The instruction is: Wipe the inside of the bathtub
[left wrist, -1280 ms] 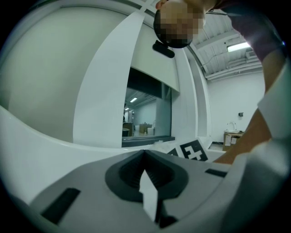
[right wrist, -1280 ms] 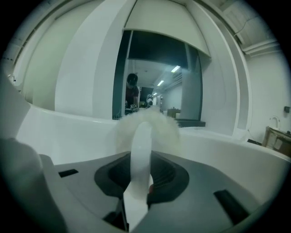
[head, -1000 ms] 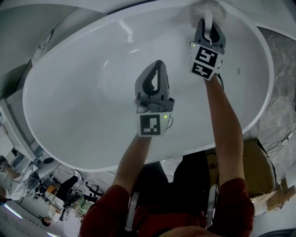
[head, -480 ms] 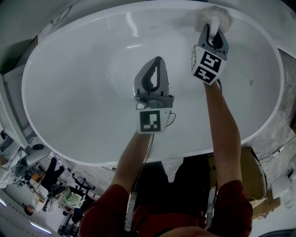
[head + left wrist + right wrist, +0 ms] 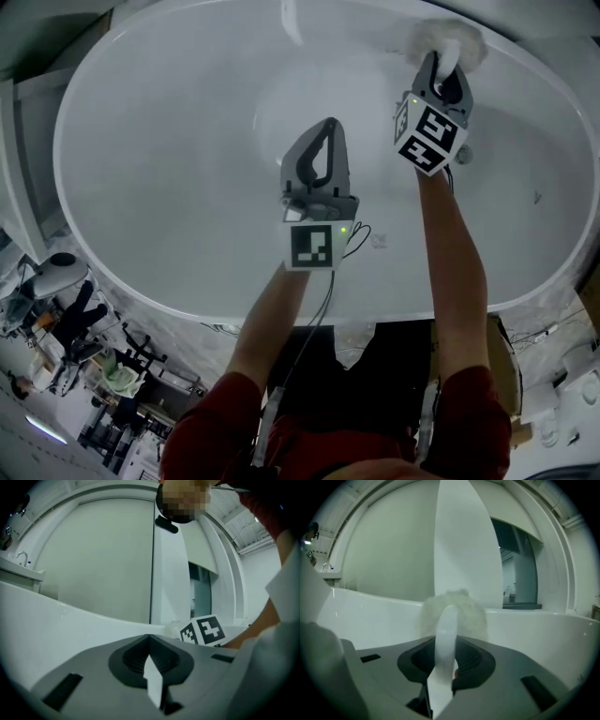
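Note:
A white oval bathtub (image 5: 141, 187) fills the head view. My right gripper (image 5: 441, 64) reaches to the tub's far wall and is shut on the white handle (image 5: 446, 634) of a fluffy white brush (image 5: 450, 37). The brush head (image 5: 454, 606) rests against the inner wall just under the rim. My left gripper (image 5: 323, 131) hovers over the middle of the tub, shut, with nothing in it. In the left gripper view its closed jaws (image 5: 151, 667) point at the tub wall, and the right gripper's marker cube (image 5: 201, 631) shows beyond them.
A small dark fitting (image 5: 536, 197) sits on the tub's right inner wall. Beyond the near rim at lower left stand stools and equipment (image 5: 84, 347). A tap (image 5: 21, 557) stands on a ledge at the far left of the left gripper view.
The tub has slid down and right in the head view. The brush in my right gripper has shifted along the far wall, away from the small dark fitting. The left gripper stays shut.

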Demonstrator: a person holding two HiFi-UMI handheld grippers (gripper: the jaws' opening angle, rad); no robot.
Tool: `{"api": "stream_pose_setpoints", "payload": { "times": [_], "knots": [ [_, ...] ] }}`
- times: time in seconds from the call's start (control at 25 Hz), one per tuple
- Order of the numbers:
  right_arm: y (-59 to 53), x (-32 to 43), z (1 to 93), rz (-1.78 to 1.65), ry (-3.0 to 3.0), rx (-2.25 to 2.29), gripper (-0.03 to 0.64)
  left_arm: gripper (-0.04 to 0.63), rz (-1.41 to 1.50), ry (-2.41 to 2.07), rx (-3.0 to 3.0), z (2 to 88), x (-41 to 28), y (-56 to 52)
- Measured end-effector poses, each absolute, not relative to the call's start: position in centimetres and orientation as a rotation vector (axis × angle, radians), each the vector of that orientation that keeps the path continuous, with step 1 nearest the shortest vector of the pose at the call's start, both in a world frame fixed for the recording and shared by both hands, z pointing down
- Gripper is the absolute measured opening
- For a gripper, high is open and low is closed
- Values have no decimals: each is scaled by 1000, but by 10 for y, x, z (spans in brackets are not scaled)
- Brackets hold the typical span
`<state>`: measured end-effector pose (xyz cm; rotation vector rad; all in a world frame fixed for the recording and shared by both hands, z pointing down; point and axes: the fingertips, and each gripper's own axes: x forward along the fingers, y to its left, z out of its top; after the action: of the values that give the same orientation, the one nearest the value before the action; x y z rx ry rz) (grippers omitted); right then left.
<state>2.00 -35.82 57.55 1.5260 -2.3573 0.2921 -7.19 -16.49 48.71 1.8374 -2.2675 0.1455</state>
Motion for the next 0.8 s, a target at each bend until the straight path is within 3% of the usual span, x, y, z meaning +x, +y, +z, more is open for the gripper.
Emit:
{"api": "stream_pose_setpoints", "payload": {
  "times": [0.8],
  "knots": [
    [-241,-262,562,228,-2459,1272,92,15,126,-2419,1570,483,-293,-21]
  ]
}}
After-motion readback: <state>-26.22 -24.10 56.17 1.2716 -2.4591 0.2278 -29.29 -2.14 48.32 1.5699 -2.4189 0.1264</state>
